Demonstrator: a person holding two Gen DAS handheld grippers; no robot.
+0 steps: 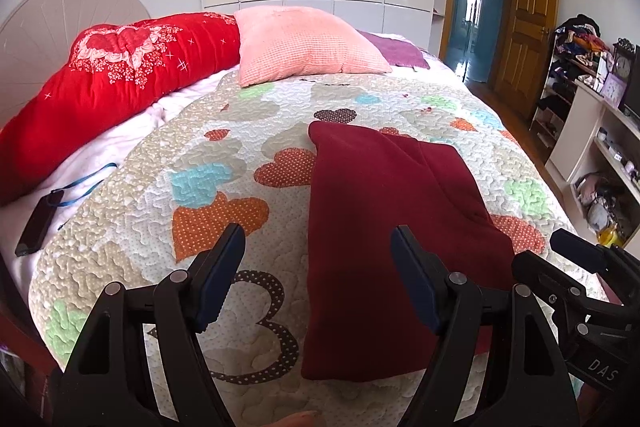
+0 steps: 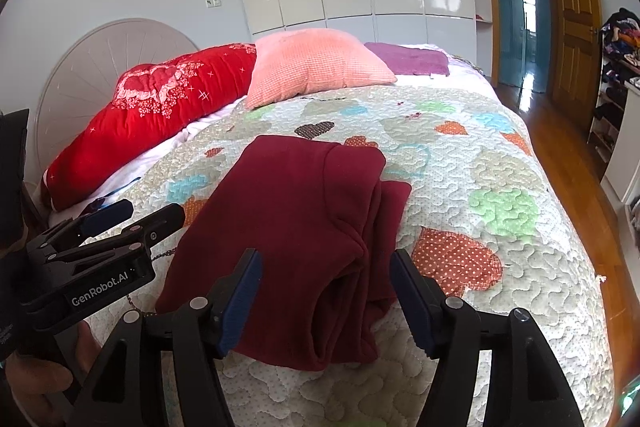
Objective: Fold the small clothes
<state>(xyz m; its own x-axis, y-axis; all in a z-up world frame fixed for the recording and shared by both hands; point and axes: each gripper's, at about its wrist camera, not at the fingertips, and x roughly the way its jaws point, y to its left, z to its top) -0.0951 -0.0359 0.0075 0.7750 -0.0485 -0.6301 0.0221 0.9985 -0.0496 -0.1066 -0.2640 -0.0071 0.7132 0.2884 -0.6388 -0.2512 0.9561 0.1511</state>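
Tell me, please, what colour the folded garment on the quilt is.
Dark red, plain, no pattern: the folded garment shows best in the right wrist view.

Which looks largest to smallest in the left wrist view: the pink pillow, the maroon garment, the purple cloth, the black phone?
1. Maroon garment, though it lies nearest the camera, which flatters it.
2. Pink pillow.
3. Purple cloth and black phone look alike; unranked.

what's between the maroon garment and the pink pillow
Only bare heart-print quilt, both views. The maroon garment lies folded on it; the pink pillow sits farther back, with no other item between them.
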